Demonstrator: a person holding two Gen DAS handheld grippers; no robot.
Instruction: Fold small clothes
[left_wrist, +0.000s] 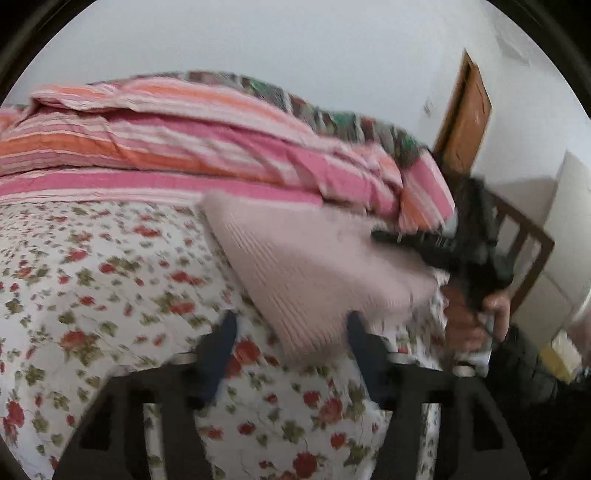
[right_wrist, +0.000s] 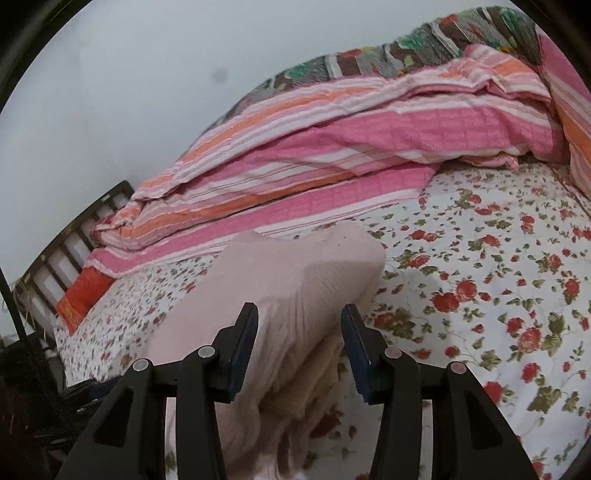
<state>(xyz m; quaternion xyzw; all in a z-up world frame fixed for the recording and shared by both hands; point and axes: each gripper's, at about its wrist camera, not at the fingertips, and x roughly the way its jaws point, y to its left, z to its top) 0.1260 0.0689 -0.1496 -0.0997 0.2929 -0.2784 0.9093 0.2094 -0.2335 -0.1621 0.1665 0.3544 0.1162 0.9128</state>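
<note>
A pale pink knitted garment (left_wrist: 314, 266) hangs lifted off the floral bed sheet (left_wrist: 92, 277). In the left wrist view my right gripper (left_wrist: 391, 240) grips its upper right edge, with a hand (left_wrist: 465, 321) on the handle. My left gripper (left_wrist: 291, 332) is open just below the garment; its right pad sits next to the lower corner and sheet shows between the pads. In the right wrist view the garment (right_wrist: 295, 280) is bunched between the fingers of my right gripper (right_wrist: 299, 328), which is shut on it. The cloth drapes down to the sheet (right_wrist: 480, 295).
A pink and orange striped quilt (right_wrist: 332, 147) lies heaped along the back of the bed, with a dark flowered blanket (right_wrist: 424, 48) behind it. A slatted wooden bed end (right_wrist: 74, 236) stands at the left. A brown door (left_wrist: 469, 114) and a white wall are beyond.
</note>
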